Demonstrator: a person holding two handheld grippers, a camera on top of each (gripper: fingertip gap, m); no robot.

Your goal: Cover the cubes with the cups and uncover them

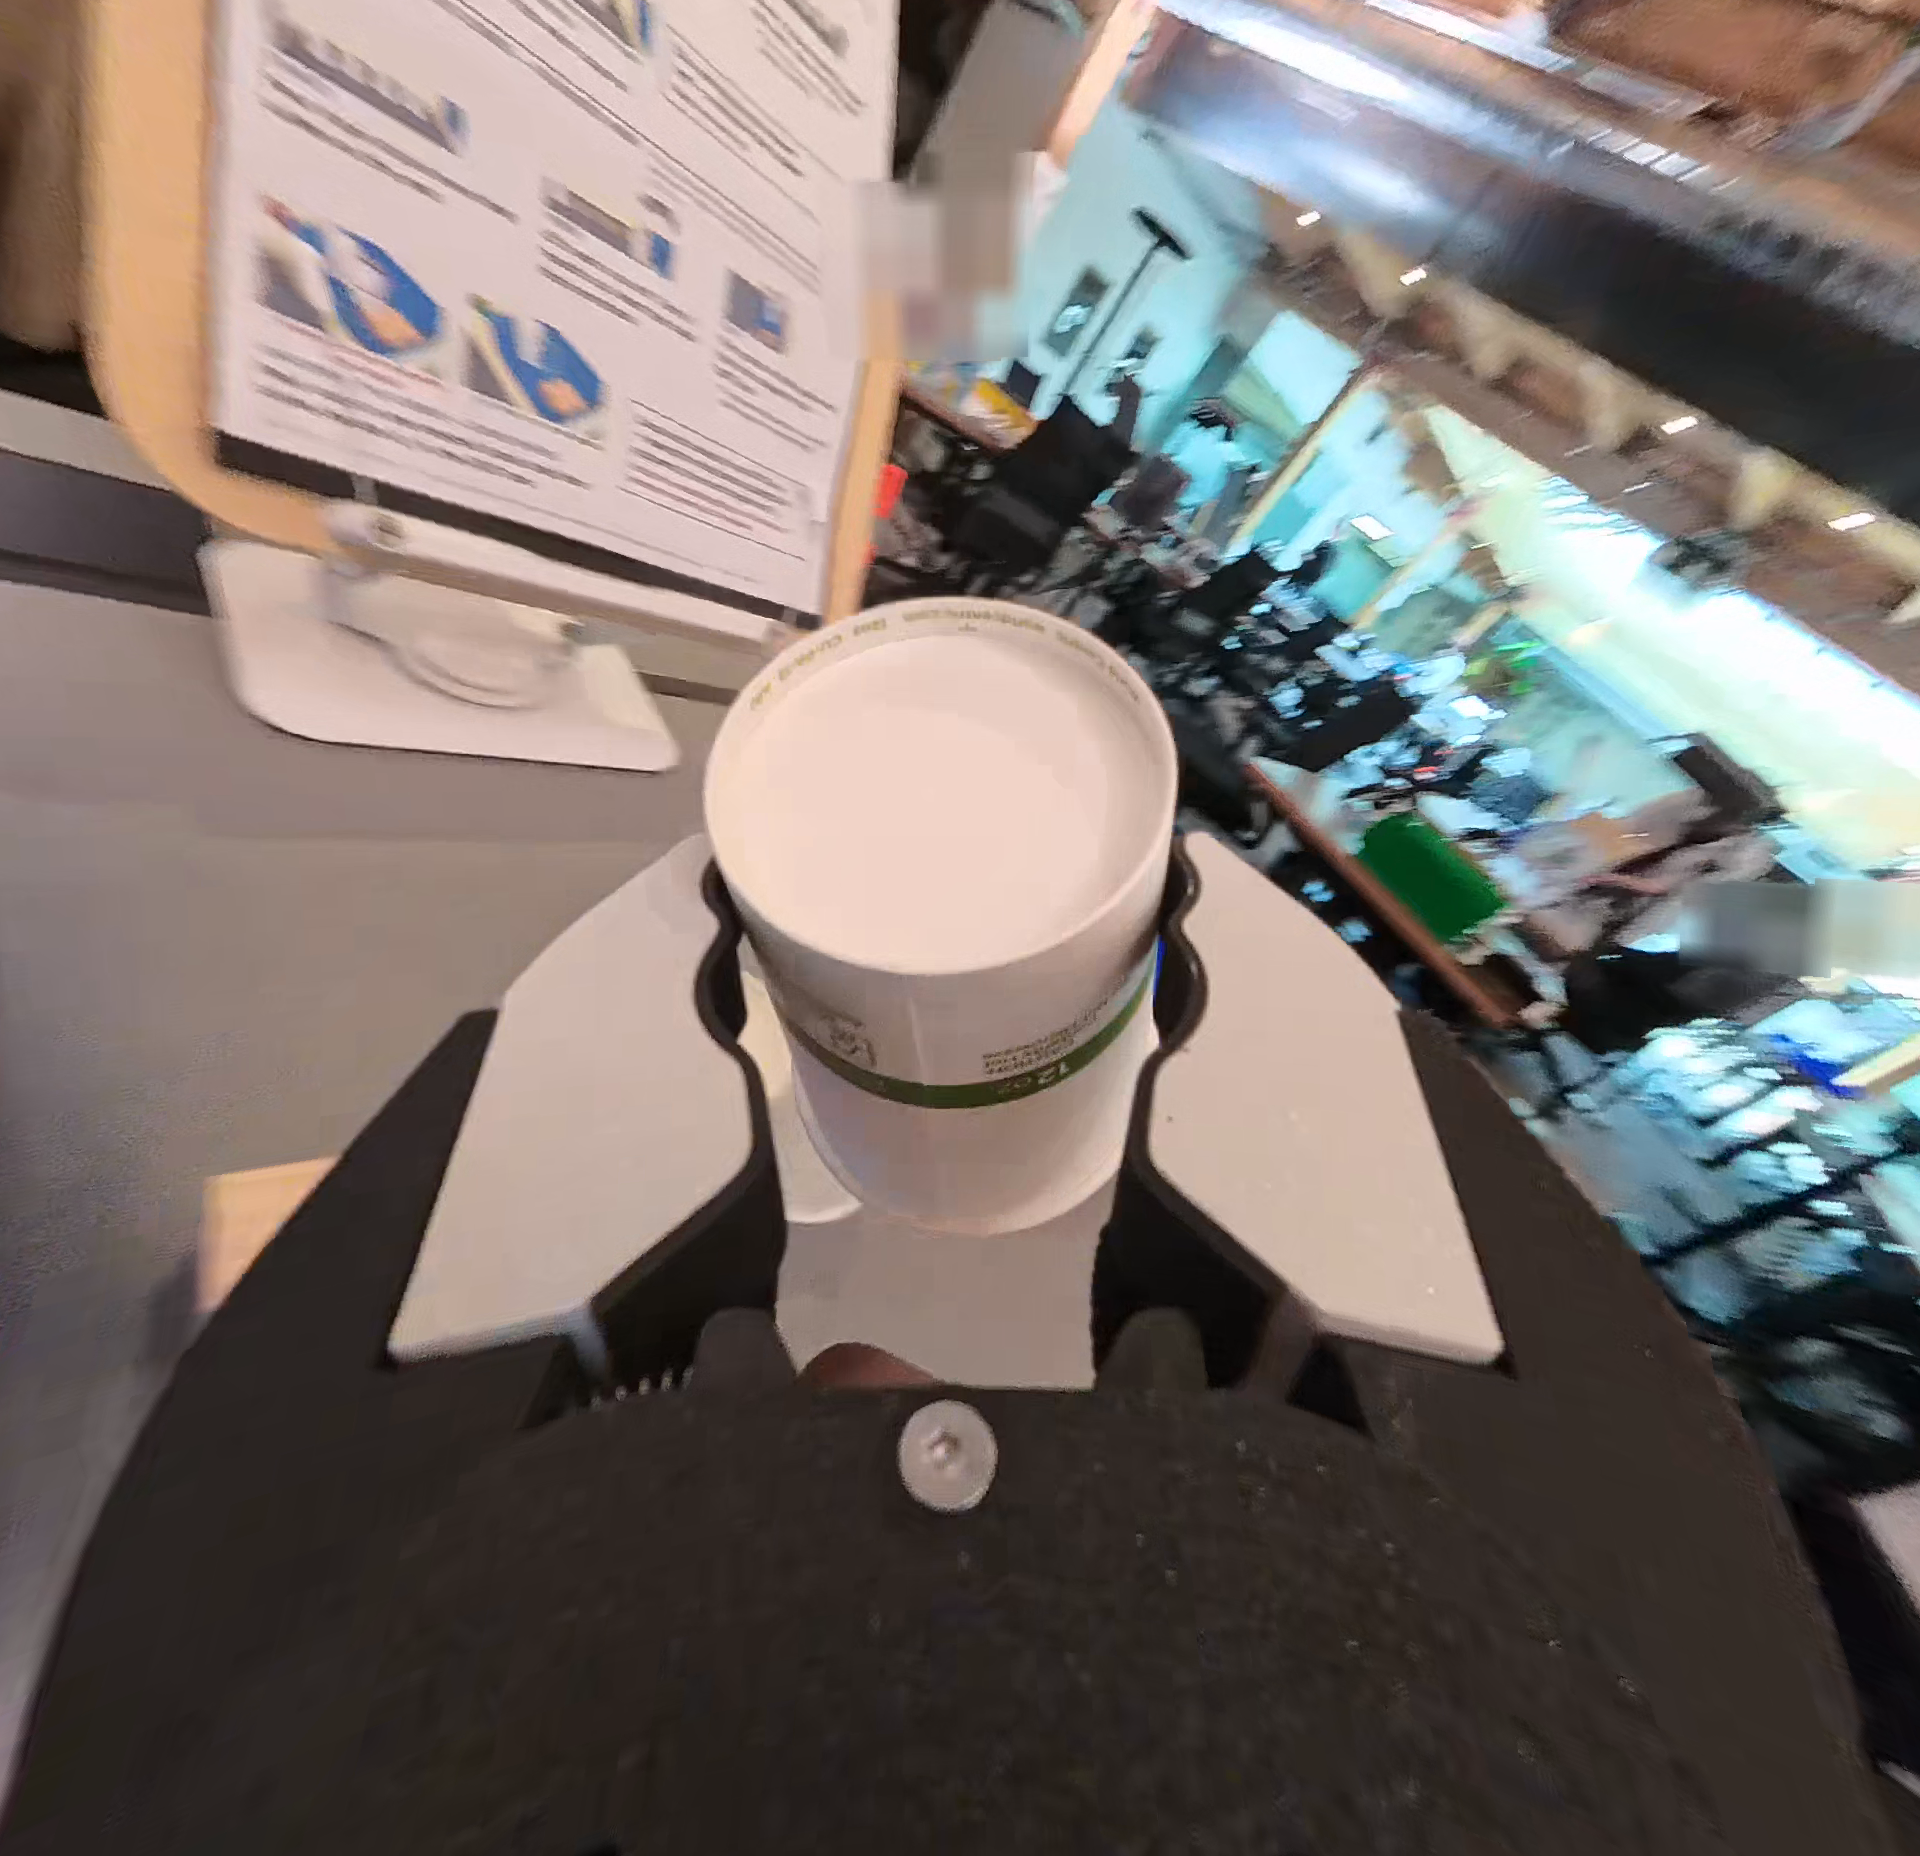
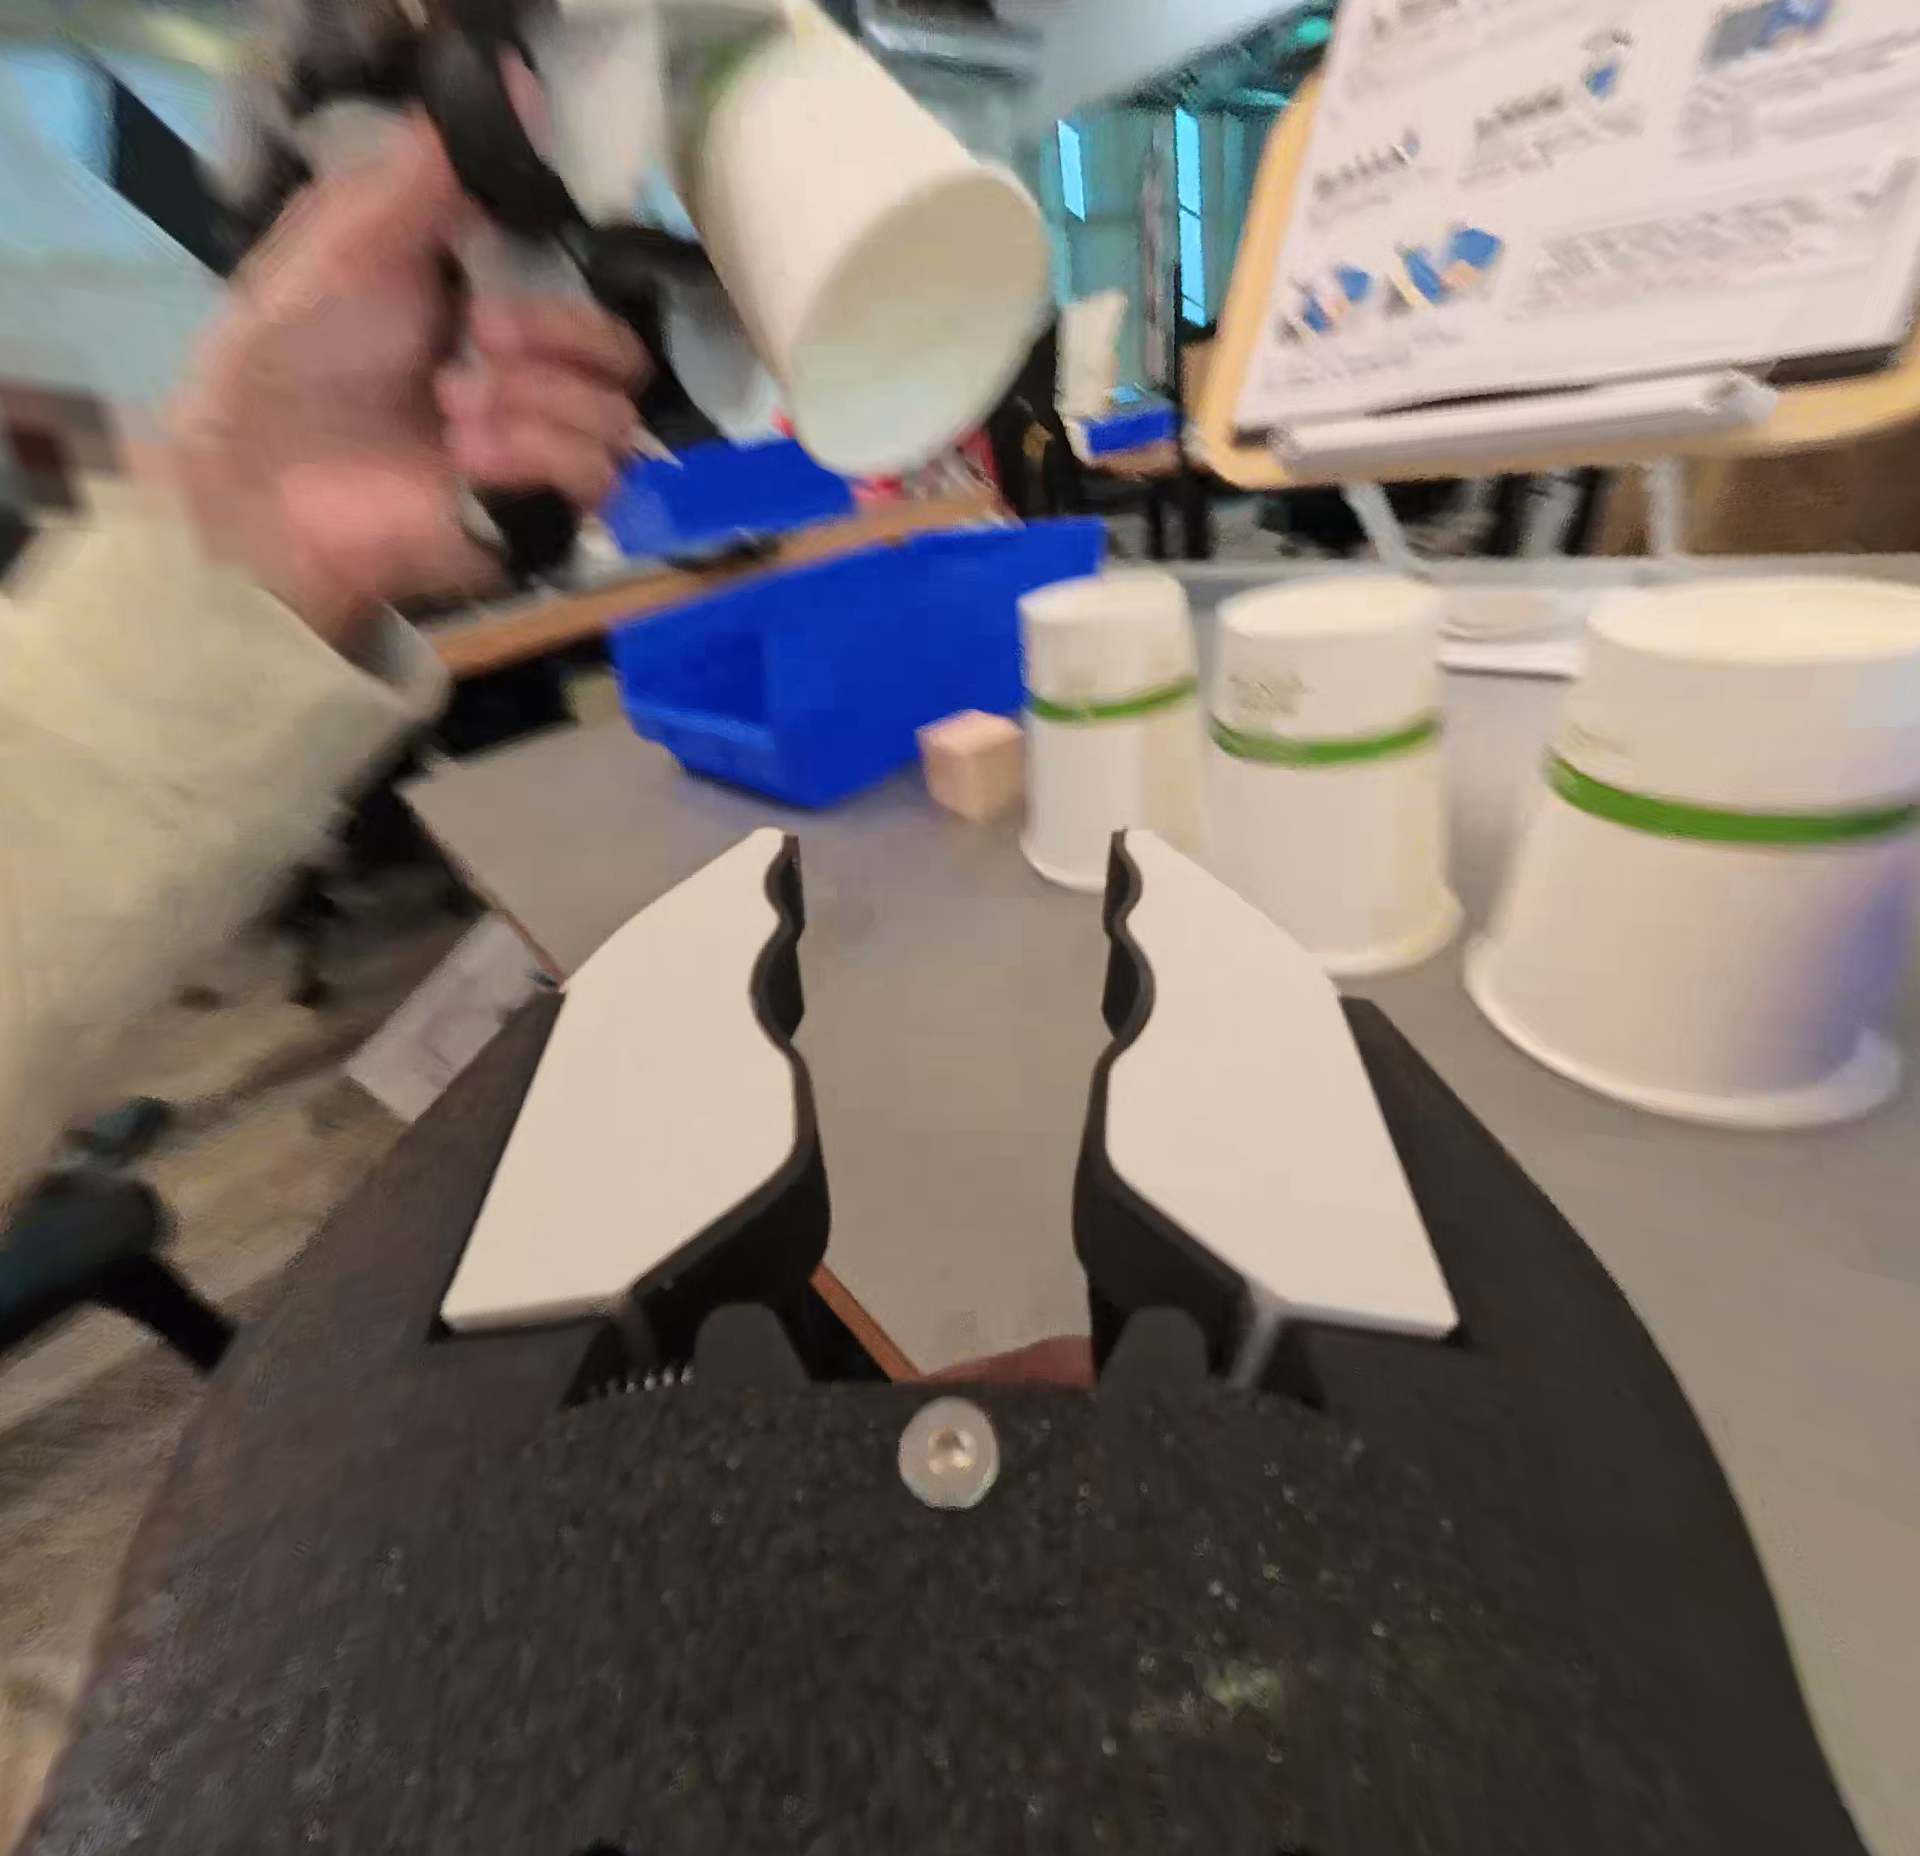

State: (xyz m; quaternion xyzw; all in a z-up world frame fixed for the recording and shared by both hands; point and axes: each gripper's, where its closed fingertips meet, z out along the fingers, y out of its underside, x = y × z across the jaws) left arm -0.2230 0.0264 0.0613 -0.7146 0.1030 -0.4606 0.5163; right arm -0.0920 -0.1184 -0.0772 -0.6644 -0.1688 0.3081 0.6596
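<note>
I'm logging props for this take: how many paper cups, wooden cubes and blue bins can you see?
Paper cups: 4. One in the left hand-held gripper, held cup, and three upside down on the table.
Wooden cubes: 1.
Blue bins: 2.
Total: 7.

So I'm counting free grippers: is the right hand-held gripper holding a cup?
No, the right hand-held gripper is open with only bare grey table showing between its fingers.
</note>
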